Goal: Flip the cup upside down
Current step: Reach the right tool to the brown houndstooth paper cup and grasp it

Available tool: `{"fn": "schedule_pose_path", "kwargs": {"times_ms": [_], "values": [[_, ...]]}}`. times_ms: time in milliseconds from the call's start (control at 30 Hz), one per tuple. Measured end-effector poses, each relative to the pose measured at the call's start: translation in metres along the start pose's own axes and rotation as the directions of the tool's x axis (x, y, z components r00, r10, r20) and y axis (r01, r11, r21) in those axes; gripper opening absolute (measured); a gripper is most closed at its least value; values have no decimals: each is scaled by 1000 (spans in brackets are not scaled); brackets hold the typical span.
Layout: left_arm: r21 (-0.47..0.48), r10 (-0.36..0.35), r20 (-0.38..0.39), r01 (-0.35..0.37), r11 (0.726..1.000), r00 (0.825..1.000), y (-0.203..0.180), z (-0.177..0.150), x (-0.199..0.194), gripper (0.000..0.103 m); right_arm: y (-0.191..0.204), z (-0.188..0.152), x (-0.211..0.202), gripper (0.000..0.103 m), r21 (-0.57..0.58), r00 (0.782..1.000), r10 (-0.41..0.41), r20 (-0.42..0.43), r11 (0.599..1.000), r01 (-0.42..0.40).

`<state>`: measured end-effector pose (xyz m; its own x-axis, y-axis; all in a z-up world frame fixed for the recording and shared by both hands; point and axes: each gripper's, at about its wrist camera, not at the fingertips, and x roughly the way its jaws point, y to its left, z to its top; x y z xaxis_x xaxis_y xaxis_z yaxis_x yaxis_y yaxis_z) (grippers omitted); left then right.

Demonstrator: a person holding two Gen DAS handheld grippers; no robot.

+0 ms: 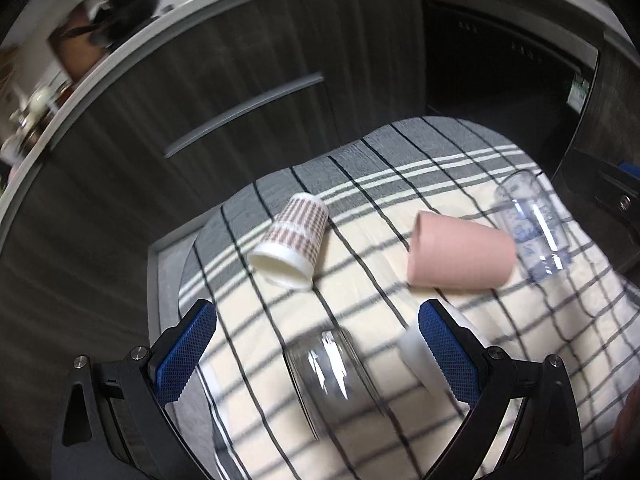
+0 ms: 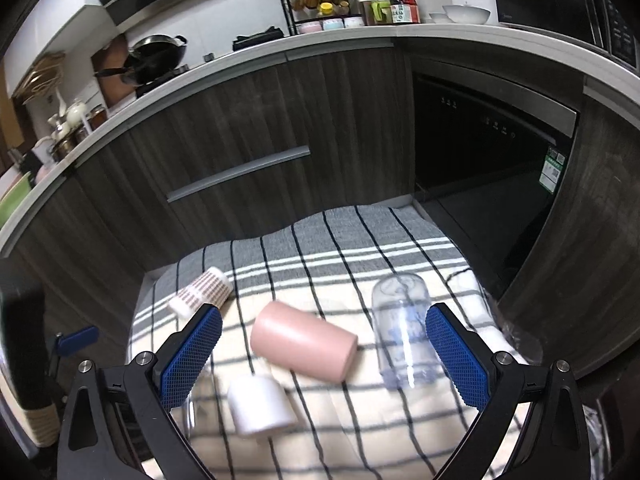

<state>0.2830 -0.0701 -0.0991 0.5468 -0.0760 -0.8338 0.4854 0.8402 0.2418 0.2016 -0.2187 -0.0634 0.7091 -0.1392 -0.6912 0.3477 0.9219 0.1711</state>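
Observation:
Several cups lie on a checked cloth (image 1: 400,168) (image 2: 340,240). A pink cup (image 1: 460,256) (image 2: 304,340) lies on its side in the middle. A patterned paper cup (image 1: 292,236) (image 2: 204,290) lies on its side to the left. A clear plastic cup with blue print (image 1: 532,228) (image 2: 404,332) is at the right. A clear glass (image 1: 328,372) lies between my left gripper's fingers. A white cup (image 1: 420,356) (image 2: 260,404) is near. My left gripper (image 1: 316,320) is open above the glass. My right gripper (image 2: 324,320) is open above the pink cup.
Dark wood cabinets with a metal handle (image 2: 240,174) stand behind the cloth. A dark oven (image 2: 492,128) is at the right. The counter above holds a wok (image 2: 156,56), a spice rack (image 2: 320,0) and bowls (image 2: 466,12).

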Motion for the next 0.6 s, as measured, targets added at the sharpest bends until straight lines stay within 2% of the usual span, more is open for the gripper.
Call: {"fn": "schedule_pose_path", "kwargs": {"times_ms": [200,400,600], "values": [[47,-49,-63,52,998,997,16,32,55,103,10,15,49,102,47,998,-51,-33,998,52],[108,-54,-128,68,992,990,19,47,105,101,14,22,90,102,90,994,-76,-83,992,83],[113,-62,-222,89,990,973,27,53,149,87,18,23,122,102,117,988,-87,-129,988,102]]}}
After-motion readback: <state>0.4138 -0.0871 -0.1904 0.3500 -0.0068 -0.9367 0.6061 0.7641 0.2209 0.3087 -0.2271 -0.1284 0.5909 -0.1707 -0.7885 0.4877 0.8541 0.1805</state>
